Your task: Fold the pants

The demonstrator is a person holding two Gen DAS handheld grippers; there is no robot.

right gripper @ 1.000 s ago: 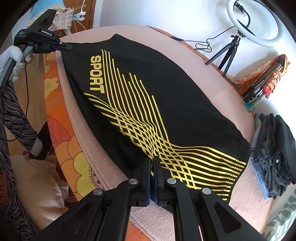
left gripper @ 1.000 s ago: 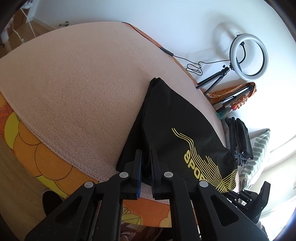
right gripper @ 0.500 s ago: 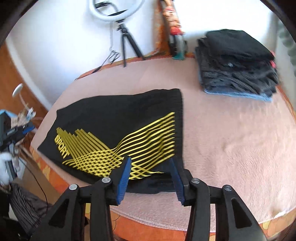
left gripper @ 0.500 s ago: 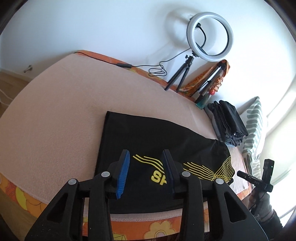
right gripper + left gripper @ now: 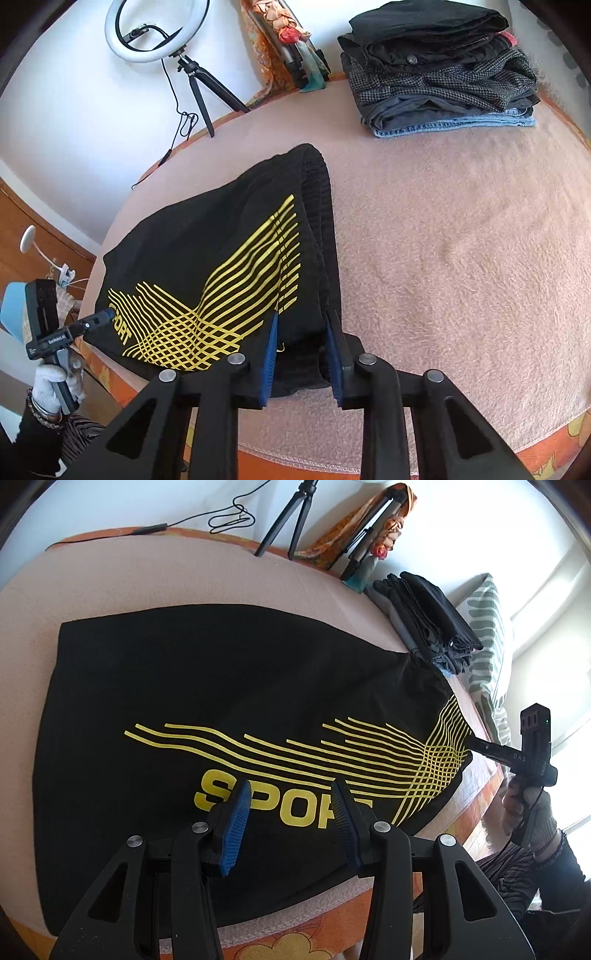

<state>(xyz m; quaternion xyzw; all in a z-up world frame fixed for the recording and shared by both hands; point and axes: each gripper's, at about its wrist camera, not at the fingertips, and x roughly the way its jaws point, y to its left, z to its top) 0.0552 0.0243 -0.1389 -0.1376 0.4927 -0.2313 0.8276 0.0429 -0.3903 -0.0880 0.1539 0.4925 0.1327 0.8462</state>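
Black pants (image 5: 229, 686) with yellow stripes and the word SPORT lie folded flat on a pinkish fleece blanket (image 5: 461, 240), close to its near hem, where an orange flowered cover shows below. In the left wrist view the left gripper (image 5: 291, 823) points steeply down over the printed word, its blue pads (image 5: 236, 827) parted with only flat cloth beneath them and nothing pinched; the cloth spreads from about 9 o'clock to 3 o'clock of that gripper. At 3 o'clock in this view the other tool's tip sits at the striped end of the garment, held by a gloved hand (image 5: 532, 812) off the blanket's edge. In the right wrist view the right gripper (image 5: 301, 354) also tilts steeply down at the ribbed waistband end, its jaws closing with a bunched fold of black cloth between the blue pads; whether they already press it cannot be told. From there the pants run toward 10 o'clock, where the left tool's tip meets the far corner. Open blanket stretches from 12 to 3 o'clock of the right gripper, bare up to a stack of folded clothes (image 5: 439, 70) at 1 o'clock. A ring light (image 5: 155, 29) on a small tripod stands at 11 o'clock by the wall.
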